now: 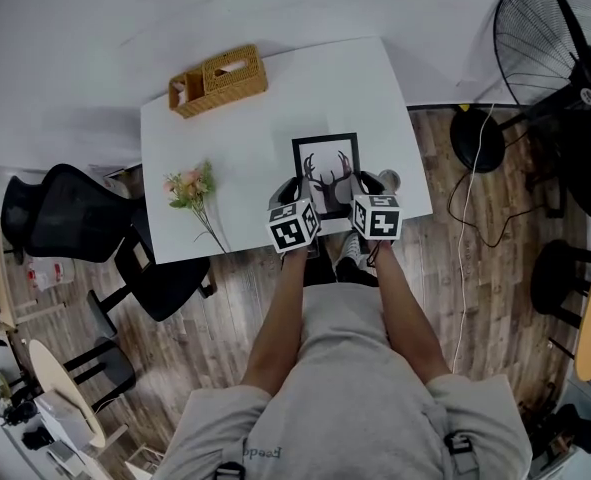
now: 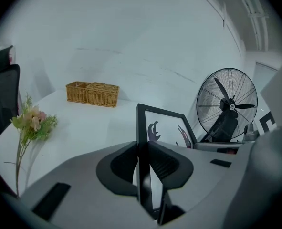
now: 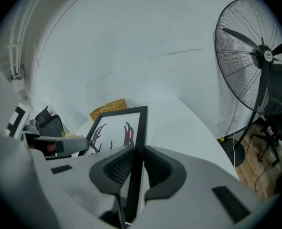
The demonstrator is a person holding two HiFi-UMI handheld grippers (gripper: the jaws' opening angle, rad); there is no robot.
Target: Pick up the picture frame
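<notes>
bare white table (image 1: 260, 118) lies open ahead of me; the wicker basket (image 1: 218, 80) blocks its far-left corner, flowers (image 1: 193, 190) crowd my left side.

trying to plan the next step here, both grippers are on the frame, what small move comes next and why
Probably raise both together, evenly, so the picture frame leaves the white table level. The left gripper has its jaws shut on the frame's left edge, the right gripper on its right edge, so an uneven lift could twist it loose.
</notes>
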